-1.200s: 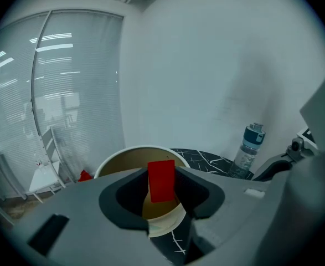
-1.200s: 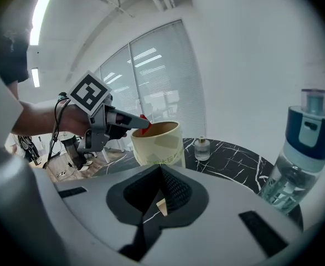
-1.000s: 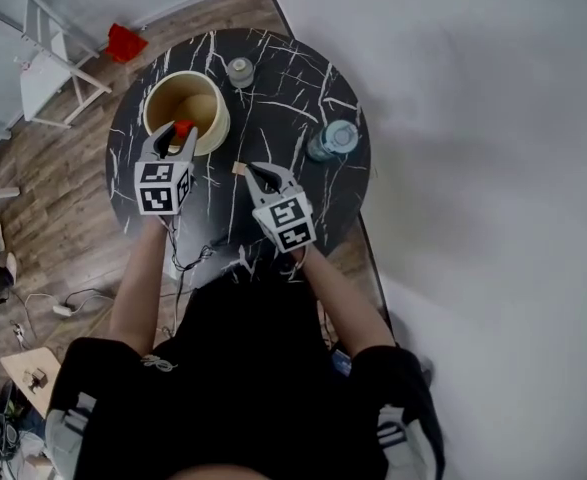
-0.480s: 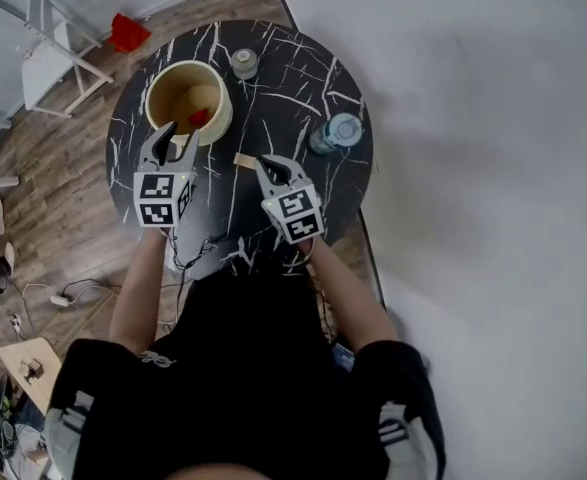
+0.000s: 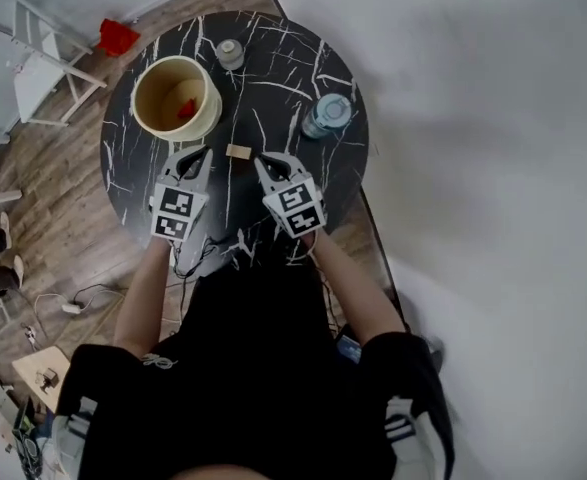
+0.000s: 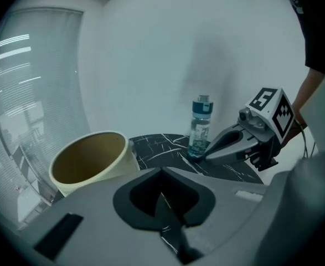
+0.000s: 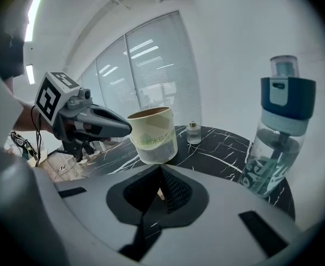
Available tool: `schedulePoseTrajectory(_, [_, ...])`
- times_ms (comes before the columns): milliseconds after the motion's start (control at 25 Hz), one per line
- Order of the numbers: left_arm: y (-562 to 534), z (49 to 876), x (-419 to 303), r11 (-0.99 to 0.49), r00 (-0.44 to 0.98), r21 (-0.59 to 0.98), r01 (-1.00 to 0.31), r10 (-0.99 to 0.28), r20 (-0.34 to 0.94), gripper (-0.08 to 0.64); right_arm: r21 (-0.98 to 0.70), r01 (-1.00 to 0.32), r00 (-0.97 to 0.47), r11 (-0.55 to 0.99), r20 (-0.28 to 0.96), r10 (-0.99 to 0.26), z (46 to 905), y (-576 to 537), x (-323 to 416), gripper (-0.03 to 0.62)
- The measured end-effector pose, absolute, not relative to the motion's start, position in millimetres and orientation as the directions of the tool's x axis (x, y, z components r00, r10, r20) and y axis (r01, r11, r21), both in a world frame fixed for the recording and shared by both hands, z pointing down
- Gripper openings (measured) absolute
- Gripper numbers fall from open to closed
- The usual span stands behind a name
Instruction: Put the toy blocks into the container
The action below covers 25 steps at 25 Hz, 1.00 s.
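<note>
near tabletop centre, tan block lies loose between the claw tips. left claw just closed empty, pulled back from container at left edge; red block now inside. right claw pressed together, empty. tan block likely next.

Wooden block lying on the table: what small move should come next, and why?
Probably open the right gripper and ease it forward over the wooden block. Its jaws are shut and empty, the block lies just ahead of its tips, and a red block already sits in the container.
</note>
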<state>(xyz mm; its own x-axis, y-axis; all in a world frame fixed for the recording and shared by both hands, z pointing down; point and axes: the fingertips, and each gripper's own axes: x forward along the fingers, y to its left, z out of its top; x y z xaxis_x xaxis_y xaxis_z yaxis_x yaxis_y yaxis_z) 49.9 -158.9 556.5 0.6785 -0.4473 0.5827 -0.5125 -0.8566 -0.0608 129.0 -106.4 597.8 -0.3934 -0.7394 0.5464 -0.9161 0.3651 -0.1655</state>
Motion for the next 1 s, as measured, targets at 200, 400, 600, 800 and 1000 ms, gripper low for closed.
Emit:
schedulePoseTrajectory(200, [-148, 592, 59, -0.874, 0.65, -0.024, -0.486, -0.379, 0.658, -0.002, -0.149, -0.91, -0.399, 0.386, 0.565, -0.722, 611, -96, 134, -0.003])
schedulePoseTrajectory(400, [-135, 614, 58, -0.86, 0.624, 0.013, -0.511, -0.361, 0.693, -0.002, -0.139, -0.897, -0.416, 0.42, 0.591, -0.691, 629, -95, 139, -0.003])
schedulePoseTrajectory(600, [-125, 639, 49, -0.828, 0.584, 0.039, -0.56, -0.361, 0.727, 0.0, -0.127, -0.879, -0.432, 0.459, 0.619, -0.656, 649, -99, 142, -0.003])
schedulePoseTrajectory(800, [-114, 654, 37, -0.781, 0.554, 0.072, -0.621, -0.372, 0.744, -0.001, -0.109, -0.852, -0.45, 0.513, 0.653, -0.609, 666, -105, 138, -0.002])
schedulePoseTrajectory(1000, [-105, 659, 23, -0.717, 0.531, 0.104, -0.689, -0.402, 0.746, -0.002, -0.083, -0.798, -0.476, 0.597, 0.695, -0.539, 682, -114, 125, 0.106])
